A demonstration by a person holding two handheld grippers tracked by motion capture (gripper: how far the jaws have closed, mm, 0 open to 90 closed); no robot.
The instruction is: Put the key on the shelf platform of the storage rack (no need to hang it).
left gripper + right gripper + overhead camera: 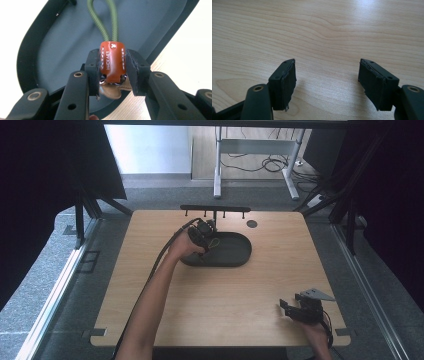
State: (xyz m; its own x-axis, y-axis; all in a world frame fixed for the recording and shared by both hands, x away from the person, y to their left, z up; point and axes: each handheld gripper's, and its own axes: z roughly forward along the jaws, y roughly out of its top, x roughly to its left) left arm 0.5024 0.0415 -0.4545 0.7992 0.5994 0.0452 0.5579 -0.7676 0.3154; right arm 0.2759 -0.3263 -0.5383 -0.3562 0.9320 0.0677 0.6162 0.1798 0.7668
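**Left hand-held gripper clamps key fob over tray**

Landmark = dark oval tray (235,251), sitting on the desk (210,295) toward its far edge, approx. centre.

Left hand-held gripper (113,65): jaws clenched on a key fob (112,61) w/ orange-brown leather body, white stitching, stamped lettering. Pads press both sides of the leather. Green cord (110,22) loop runs out of the fob's top, hanging over the tray floor. Below the leather, some metal hardware & a pale tan piece peek out; can't tell what exactly. In the high view this hand-held gripper (202,234) is over the tray's left end, forearm reaching in from the near desk edge, cable trailing beside the arm. Fob is above the tray's inside, near its left rim; whether it touches the floor – can't tell.

Right hand-held gripper (327,85): released, jaws wide apart, nothing btwn them, bare wood grain beneath. In the high view it (287,309) sits well apart from the tray, at the near right corner of the desk, jaws pointing left.

Behind the tray, at the far desk edge: black rack (215,209) w/ small pegs. Right of the rack, beyond the tray's right end: round dark grommet (252,224).
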